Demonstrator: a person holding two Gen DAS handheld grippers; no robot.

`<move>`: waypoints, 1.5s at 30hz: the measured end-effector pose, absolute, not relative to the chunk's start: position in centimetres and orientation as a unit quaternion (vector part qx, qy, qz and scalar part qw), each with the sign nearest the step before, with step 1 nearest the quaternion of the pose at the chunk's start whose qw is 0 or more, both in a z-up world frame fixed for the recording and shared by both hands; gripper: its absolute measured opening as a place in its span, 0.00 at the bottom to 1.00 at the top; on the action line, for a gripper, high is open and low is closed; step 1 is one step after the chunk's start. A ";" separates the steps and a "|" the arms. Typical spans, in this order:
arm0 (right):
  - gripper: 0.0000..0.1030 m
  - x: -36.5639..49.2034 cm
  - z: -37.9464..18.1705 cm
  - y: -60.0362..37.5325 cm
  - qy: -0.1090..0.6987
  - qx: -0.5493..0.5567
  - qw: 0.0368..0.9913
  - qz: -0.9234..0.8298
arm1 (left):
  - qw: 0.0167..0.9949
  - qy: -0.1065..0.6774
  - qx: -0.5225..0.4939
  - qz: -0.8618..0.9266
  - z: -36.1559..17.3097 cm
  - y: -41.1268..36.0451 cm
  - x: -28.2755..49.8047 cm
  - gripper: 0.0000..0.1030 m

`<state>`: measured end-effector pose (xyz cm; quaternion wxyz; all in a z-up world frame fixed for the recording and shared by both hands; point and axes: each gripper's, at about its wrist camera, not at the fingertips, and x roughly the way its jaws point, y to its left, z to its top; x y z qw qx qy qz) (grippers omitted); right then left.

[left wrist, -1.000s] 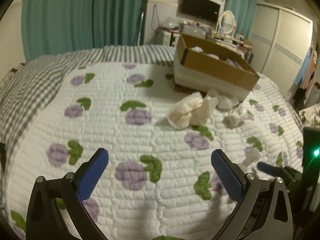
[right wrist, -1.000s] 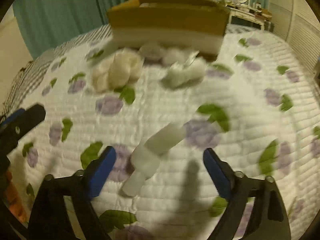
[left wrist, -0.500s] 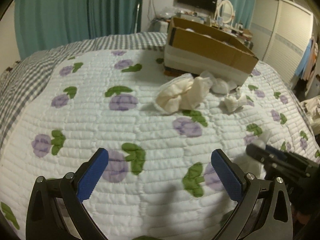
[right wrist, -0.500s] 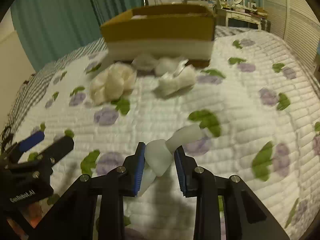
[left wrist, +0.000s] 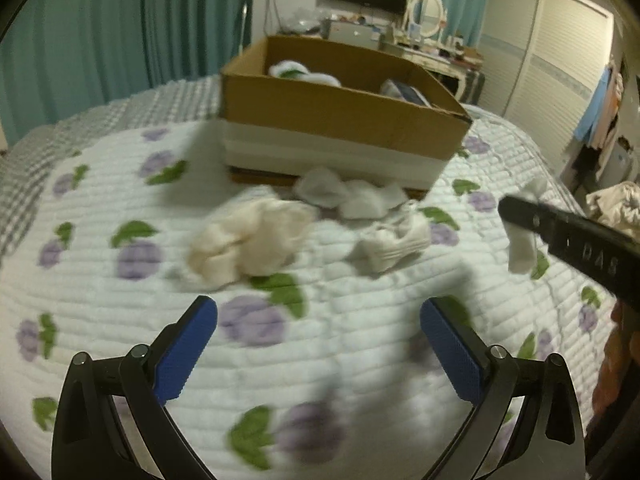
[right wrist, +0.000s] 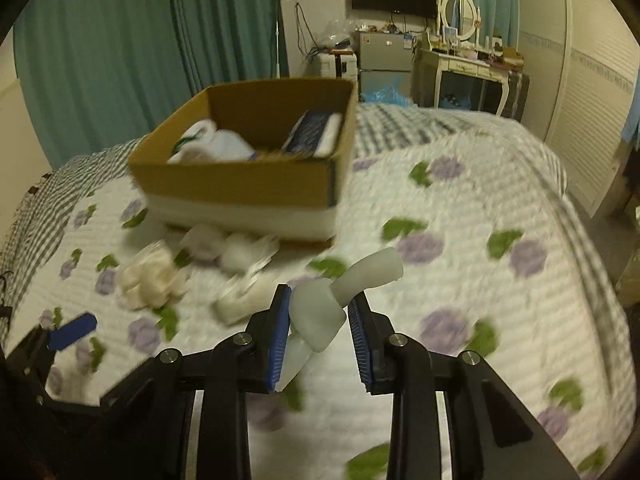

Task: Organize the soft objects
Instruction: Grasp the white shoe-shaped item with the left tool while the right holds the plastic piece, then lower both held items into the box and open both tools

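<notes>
My right gripper [right wrist: 318, 320] is shut on a knotted white sock [right wrist: 320, 312] and holds it above the bed; it shows at the right of the left wrist view [left wrist: 560, 236] with the sock [left wrist: 520, 248] hanging. My left gripper [left wrist: 318, 344] is open and empty above the quilt. A cream sock bundle [left wrist: 248, 244] [right wrist: 150, 284], a white rolled sock [left wrist: 394, 242] and two more white socks [left wrist: 348, 194] lie in front of the cardboard box [left wrist: 340, 120] [right wrist: 240, 184]. The box holds white items and a blue packet [right wrist: 312, 132].
The bed has a white quilt [left wrist: 120, 288] with purple flowers and a grey checked blanket [left wrist: 24, 188] at the left. Teal curtains, a dresser [right wrist: 468, 72] and a wardrobe [right wrist: 592, 92] stand behind the bed.
My right gripper closed on the knotted sock and lifted it toward the box. My left gripper moved forward, closer to the sock pile and box.
</notes>
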<state>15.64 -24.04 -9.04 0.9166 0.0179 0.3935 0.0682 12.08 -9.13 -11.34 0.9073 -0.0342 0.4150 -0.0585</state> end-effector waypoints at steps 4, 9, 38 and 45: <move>0.28 17.6 -9.4 -26.2 0.394 -0.003 0.916 0.071 | 0.905 0.417 -0.036 -0.070 -12.4 -11.5 13.8 0.99; 0.28 19.4 -11.3 -28.2 0.408 0.007 0.909 0.080 | 0.900 0.428 -0.042 -0.079 -13.6 -13.8 16.3 0.91; 0.28 16.2 -3.5 -27.8 0.364 0.024 0.922 0.129 | 0.922 0.376 -0.022 -0.090 -4.4 -12.6 13.3 0.54; 0.28 15.6 1.5 -27.4 0.343 0.013 0.929 0.140 | 0.939 0.334 -0.005 -0.087 1.5 -11.2 14.0 0.54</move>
